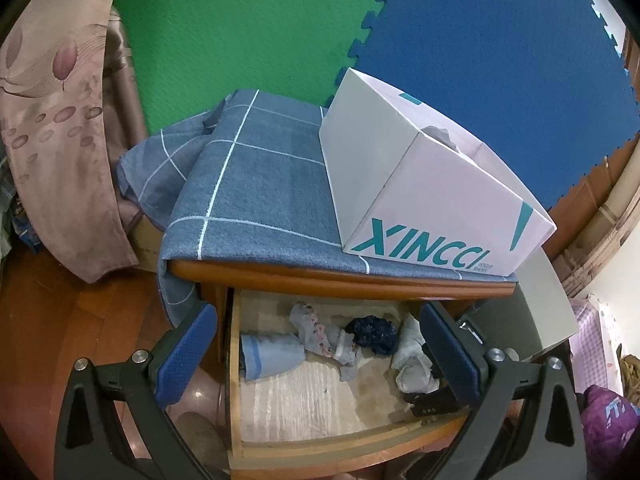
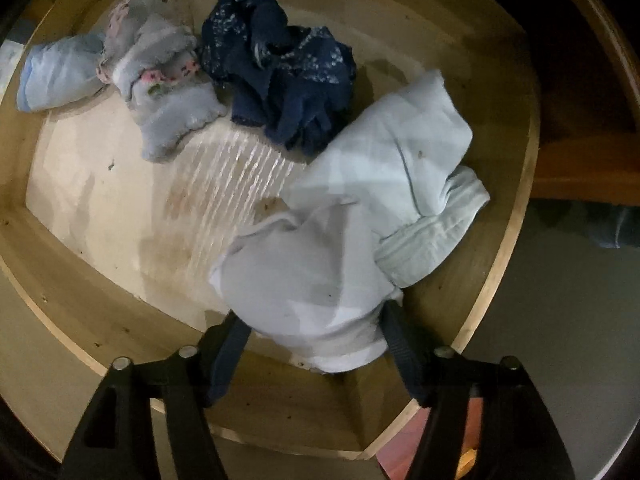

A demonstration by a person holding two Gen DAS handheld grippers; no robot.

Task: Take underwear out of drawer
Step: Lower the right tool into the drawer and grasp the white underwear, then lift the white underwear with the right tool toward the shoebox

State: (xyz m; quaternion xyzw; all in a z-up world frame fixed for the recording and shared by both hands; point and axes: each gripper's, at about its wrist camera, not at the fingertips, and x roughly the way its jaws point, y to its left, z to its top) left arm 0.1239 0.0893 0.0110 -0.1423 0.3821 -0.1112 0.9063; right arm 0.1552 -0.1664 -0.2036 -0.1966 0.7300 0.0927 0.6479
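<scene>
My right tongs (image 2: 310, 334) grasp the white underwear (image 2: 340, 240) at its near end; its long axis runs from them toward the drawer's (image 2: 52, 240) far right corner, beside the navy bundle (image 2: 280, 68). My left tongs (image 1: 316, 356) hang released above the drawer, below the cloth-covered nightstand (image 1: 256, 184) with its box (image 1: 432, 208).

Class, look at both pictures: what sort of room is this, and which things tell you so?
Most likely a bedroom at home. A wooden bedside-style cabinet stands with its drawer open, crumpled underwear lies inside, and a patterned curtain hangs beside it. A checked blue cloth covers the top.
</scene>
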